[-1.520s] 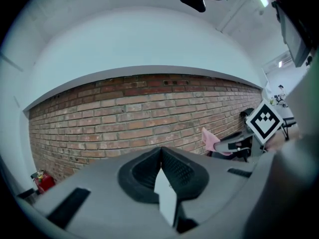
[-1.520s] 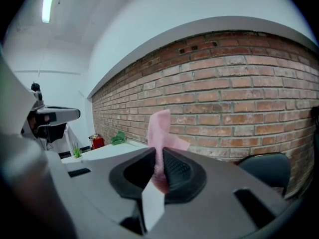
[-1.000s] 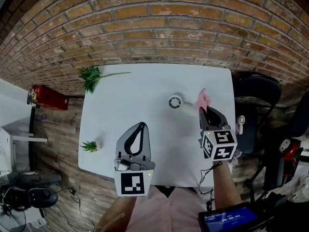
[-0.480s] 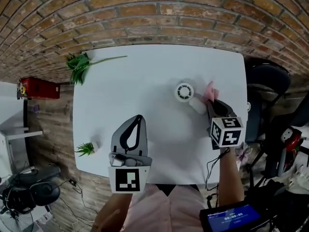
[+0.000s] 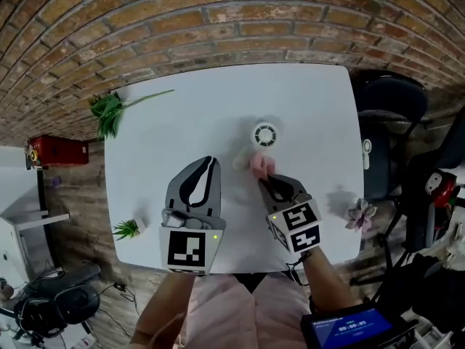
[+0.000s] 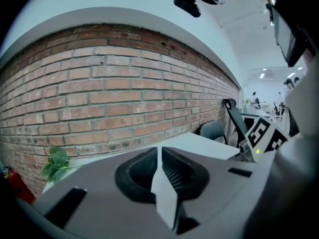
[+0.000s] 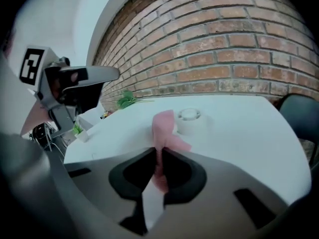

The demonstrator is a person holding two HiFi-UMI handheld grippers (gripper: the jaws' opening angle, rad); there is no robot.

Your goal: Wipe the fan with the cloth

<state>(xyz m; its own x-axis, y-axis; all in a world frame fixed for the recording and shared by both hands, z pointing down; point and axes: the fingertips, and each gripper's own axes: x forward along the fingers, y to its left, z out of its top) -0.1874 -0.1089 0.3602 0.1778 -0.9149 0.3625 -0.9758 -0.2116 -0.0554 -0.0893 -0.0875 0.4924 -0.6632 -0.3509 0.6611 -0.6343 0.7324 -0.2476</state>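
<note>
— Right gripper [image 7: 159,152]: how are its jaws set?

— They are clenched on the pink cloth [image 7: 164,126]. One fold is pinched between the pads, and the rest is left sticking out past the tips.

— Where is the fan to be found?

— The fan [image 5: 265,134], small, round and white, is stood on the white table [image 5: 182,115], right of centre and toward the far side. The cloth is held just on its near side. In the right gripper view the cloth is seen against the fan's left edge, but whether the two are touching cannot be told.

— And the left gripper?

— The left gripper [image 5: 210,163] is shut tight, with nothing caught between its jaws. It is held over the near half of the table, to the left of the right gripper and apart from it, and is pointed toward the brick wall [image 5: 218,20].

— What else is laid out?

— A leafy sprig [image 5: 109,111] is seen at the far left corner of the table. A small potted plant [image 5: 127,229] is placed at the near left edge. A dark chair [image 5: 385,100] is stood beyond the table's right edge.
</note>
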